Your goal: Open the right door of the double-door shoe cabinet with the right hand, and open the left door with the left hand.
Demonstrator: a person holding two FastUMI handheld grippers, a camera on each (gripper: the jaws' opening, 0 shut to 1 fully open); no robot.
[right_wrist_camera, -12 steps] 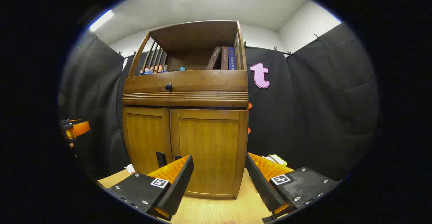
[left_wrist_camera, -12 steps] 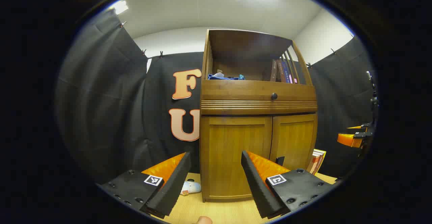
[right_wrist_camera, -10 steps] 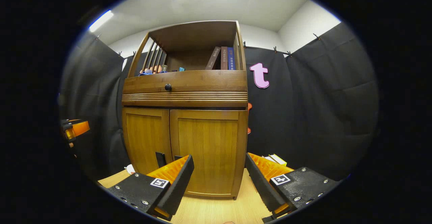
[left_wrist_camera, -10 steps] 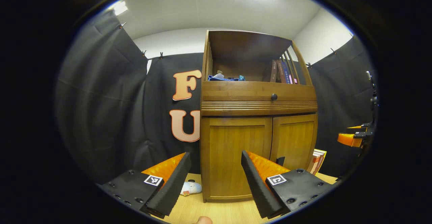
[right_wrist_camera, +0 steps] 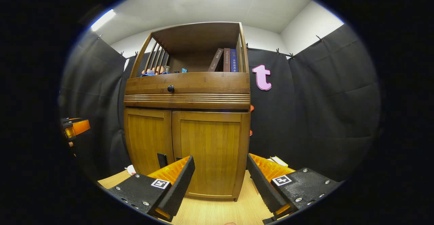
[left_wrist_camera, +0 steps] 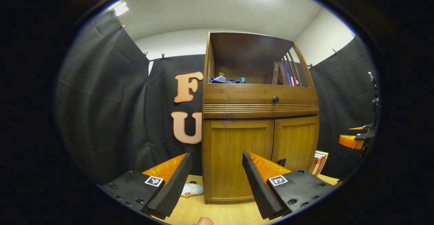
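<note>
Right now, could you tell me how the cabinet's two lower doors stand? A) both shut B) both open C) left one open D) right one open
A: the left door and the right door both sit flush in the cabinet front.

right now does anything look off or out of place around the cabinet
Mostly tidy: both cabinet doors are shut and square. Two oddities: a small white soft toy lies on the floor at the cabinet's left foot, and one book on the top shelf leans against the upright ones.
</note>
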